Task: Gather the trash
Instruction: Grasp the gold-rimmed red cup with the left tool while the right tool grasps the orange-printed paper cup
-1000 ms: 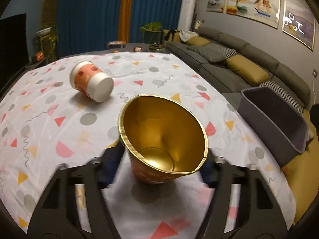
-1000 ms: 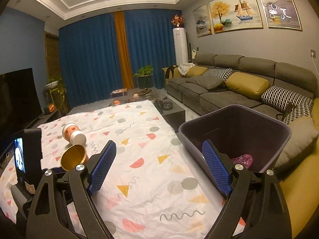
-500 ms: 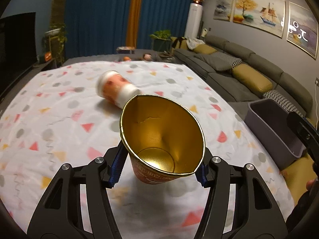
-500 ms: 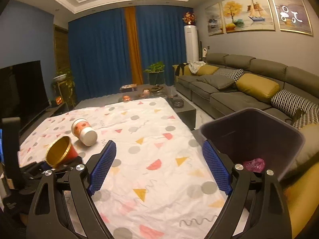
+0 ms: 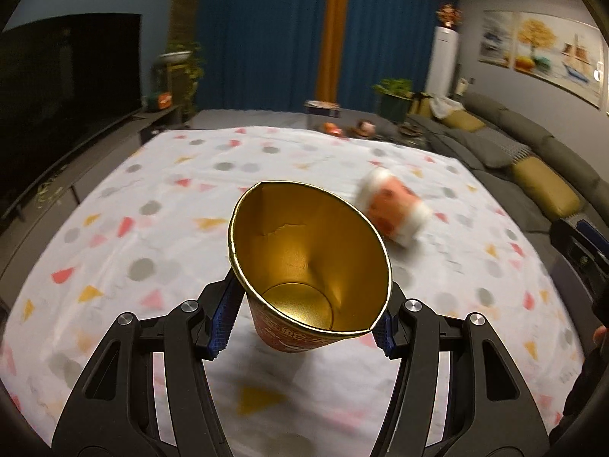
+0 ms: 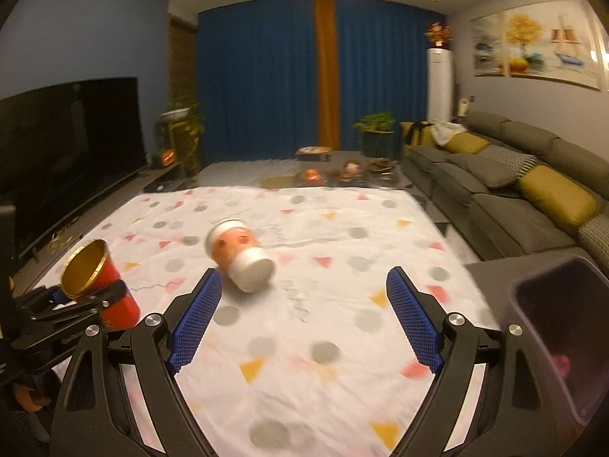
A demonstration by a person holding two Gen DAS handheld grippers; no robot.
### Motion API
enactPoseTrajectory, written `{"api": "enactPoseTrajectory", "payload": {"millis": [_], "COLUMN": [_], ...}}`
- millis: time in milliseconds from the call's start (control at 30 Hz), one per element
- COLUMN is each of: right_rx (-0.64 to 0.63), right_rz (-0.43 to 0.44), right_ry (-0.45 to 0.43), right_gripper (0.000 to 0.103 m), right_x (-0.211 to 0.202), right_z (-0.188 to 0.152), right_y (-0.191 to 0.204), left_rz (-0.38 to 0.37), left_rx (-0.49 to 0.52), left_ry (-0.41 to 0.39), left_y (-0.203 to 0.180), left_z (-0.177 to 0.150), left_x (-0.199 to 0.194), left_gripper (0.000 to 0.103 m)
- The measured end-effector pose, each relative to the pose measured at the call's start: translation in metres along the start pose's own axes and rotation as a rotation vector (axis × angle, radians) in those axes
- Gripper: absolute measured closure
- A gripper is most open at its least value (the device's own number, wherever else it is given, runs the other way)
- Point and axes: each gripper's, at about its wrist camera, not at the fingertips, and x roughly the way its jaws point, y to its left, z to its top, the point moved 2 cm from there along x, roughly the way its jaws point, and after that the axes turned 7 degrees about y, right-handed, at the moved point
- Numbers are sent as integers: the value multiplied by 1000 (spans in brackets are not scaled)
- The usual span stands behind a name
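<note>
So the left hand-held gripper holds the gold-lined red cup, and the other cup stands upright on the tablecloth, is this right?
Not quite. The left hand-held gripper does hold the gold-lined red cup, but the other cup lies on its side on the tablecloth, as the right wrist view shows.

Each claw had black plastic arms with triangular cut-outs and round silver screws at the joints. The left claw [image 5: 302, 327] and the right claw [image 6: 302, 323] both carried blue pads [image 6: 196, 321] with a fine ribbed texture.
</note>
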Motion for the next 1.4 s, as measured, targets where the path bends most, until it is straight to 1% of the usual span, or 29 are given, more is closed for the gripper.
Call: {"api": "enactPoseTrajectory", "payload": {"millis": [133, 233, 333, 467, 600, 667, 700, 767, 867, 900, 1100, 1300, 1400], "right_rx": [-41, -90, -123, -161, -170, -174, -175, -172, -184, -190, -208, -156, -134], "right_rz": [32, 50, 63, 76, 88, 90, 96, 108, 125, 130, 134, 150, 146], "right_ry": [52, 105, 148, 177, 203, 215, 225, 239, 263, 269, 269, 254, 234], "right_gripper": [18, 18, 18, 18, 18, 20, 23, 26, 34, 40, 43, 43, 43], "right_x": [45, 83, 107, 129, 146, 153, 156, 159, 165, 165, 163, 151, 135], "right_z": [9, 10, 9, 14, 19, 22, 23, 23, 23, 22, 19, 17, 15], "right_y": [19, 35, 46, 57, 62, 64, 65, 64, 67, 68, 71, 64, 59], "left_rz": [15, -1, -26, -44, -57, -59, -60, -62, -65, -66, -67, -66, -69], "left_rx": [-55, -84, -108, -118, -125, -131, -134, -139, -142, -144, -152, -139, -135], "left_ry": [6, 21, 39, 51, 48, 47, 47, 50, 58, 60, 65, 61, 59], "left_y": [20, 28, 32, 34, 35, 36, 37, 39, 39, 40, 40, 37, 37], "left_z": [4, 4, 2, 1, 1, 1, 1, 0, 0, 0, 0, -1, -1], "left_x": [6, 10, 14, 18, 17, 17, 17, 18, 20, 21, 23, 23, 23], "left_gripper": [45, 45, 45, 45, 45, 45, 45, 45, 45, 45, 45, 45, 45]}}
